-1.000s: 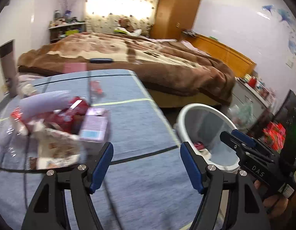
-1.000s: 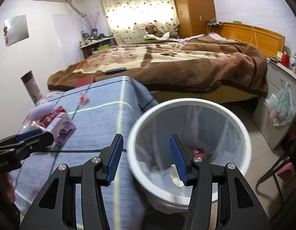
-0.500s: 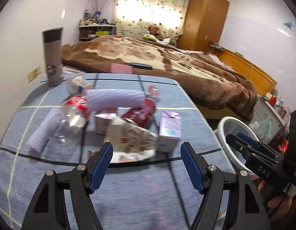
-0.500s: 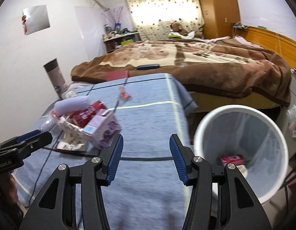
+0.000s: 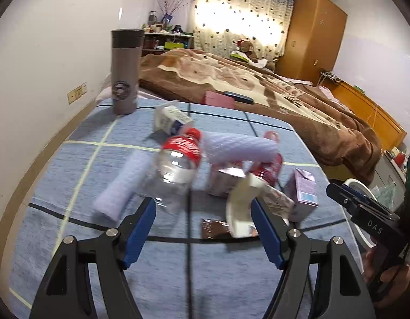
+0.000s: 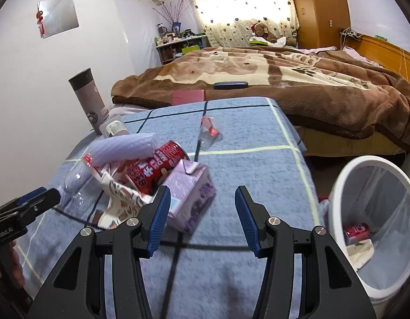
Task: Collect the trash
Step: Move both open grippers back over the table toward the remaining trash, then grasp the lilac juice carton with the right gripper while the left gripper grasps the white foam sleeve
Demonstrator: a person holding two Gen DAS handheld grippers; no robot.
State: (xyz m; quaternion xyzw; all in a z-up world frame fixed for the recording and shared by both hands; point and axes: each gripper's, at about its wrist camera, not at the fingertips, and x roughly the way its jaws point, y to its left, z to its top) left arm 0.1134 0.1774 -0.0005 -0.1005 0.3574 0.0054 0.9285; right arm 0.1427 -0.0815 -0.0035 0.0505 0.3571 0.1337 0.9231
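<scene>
On the blue checked tablecloth (image 5: 72, 175), a heap of trash lies: a clear plastic bottle with a red label (image 5: 175, 170), a red can (image 6: 154, 167) and a lilac carton (image 6: 191, 194). The left gripper (image 5: 202, 228) and the right gripper (image 6: 201, 212) hang over the cloth near the heap, jaws wide and empty. A white round bin (image 6: 345, 186) stands just beside the cloth's edge.

Bedroom, white walls, daylight from the far end.
Bed (image 6: 271, 79) under brown patterned blanket (image 5: 258, 90); spotted curtain (image 6: 231, 8) over bright window; tall wooden wardrobe (image 5: 313, 37); cluttered shelf (image 6: 178, 45) by far wall; wooden headboard (image 6: 385, 50); table with blue checked cloth (image 6: 252, 164).
</scene>
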